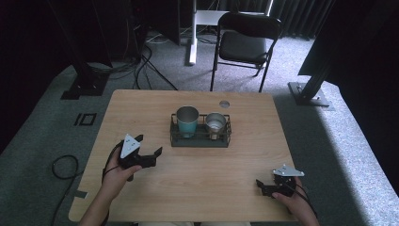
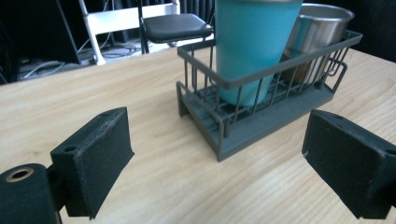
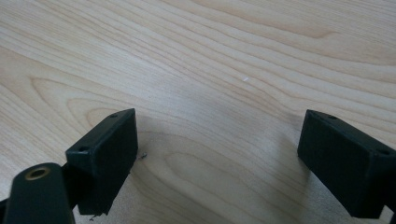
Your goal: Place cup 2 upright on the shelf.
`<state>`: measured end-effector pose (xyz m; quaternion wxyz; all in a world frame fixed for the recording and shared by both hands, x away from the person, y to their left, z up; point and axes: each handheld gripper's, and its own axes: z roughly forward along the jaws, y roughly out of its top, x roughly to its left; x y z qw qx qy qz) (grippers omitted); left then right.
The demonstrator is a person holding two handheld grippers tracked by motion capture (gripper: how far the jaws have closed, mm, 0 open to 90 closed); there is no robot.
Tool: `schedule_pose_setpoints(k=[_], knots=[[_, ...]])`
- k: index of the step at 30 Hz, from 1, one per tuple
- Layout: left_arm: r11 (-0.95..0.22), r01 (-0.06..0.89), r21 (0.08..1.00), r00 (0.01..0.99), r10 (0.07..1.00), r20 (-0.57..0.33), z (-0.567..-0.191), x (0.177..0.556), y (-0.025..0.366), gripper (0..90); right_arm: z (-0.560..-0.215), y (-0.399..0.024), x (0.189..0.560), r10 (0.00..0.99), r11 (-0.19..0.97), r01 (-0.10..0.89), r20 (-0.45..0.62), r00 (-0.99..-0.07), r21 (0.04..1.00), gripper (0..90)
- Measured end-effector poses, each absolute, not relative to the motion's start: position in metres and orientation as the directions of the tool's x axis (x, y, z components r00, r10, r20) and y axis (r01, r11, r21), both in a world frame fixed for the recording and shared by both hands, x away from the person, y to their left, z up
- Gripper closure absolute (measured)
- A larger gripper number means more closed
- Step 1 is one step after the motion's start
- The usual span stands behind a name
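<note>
Pale wood-grain table (image 1: 197, 188), bare across the whole near half and along both side edges. Dark wire rack (image 1: 200, 140) set a little beyond centre, well clear of every edge, holding a teal cup (image 1: 187, 121) at its left and a steel cup (image 1: 215, 125) at its right, both upright and side by side. Left gripper (image 1: 149, 151) held over the near-left part, jaws spread wide with nothing between, pointed toward the rack's left end and near it but apart. Right gripper (image 1: 266, 184) low by the near-right corner, close to the front edge, well apart from the rack, jaws likewise spread and empty. From the left gripper view: rack (image 2: 261, 100) close ahead and slightly right, teal cup (image 2: 252, 44) standing inside the rails, steel cup (image 2: 317, 37) behind it, a black folding chair (image 2: 175, 27) past the far edge. From the right gripper view: plain tabletop (image 3: 210, 70) under the pads (image 3: 105, 158), with a tiny speck beside the left pad.
</note>
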<state>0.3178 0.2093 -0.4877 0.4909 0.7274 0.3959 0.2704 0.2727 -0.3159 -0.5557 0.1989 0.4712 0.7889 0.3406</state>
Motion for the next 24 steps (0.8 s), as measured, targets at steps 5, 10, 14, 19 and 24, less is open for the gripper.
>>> schedule_pose_setpoints(k=[5,10,14,19,24], knots=[[-0.221,0.327,0.919,0.539,0.842,0.011,-0.496,0.312,0.215,9.0,-0.556,-0.316,0.273,0.879,0.324,0.608,0.007,-0.477,0.725,11.7],[-0.227,0.348,0.910,0.537,0.844,0.005,-0.505,0.305,0.221,9.0,-0.556,-0.316,0.273,0.879,0.323,0.608,0.008,-0.476,0.725,11.7],[-0.231,0.363,0.903,0.533,0.846,0.002,-0.510,0.300,0.225,8.9,-0.556,-0.316,0.273,0.879,0.324,0.608,0.007,-0.477,0.725,11.7],[-0.231,0.376,0.897,0.524,0.852,0.000,-0.515,0.295,0.231,9.0,-0.556,-0.316,0.273,0.879,0.323,0.608,0.008,-0.476,0.725,11.7],[-0.242,0.392,0.888,0.526,0.850,-0.001,-0.521,0.290,0.235,9.0,-0.556,-0.316,0.273,0.879,0.324,0.608,0.007,-0.477,0.725,11.7]])
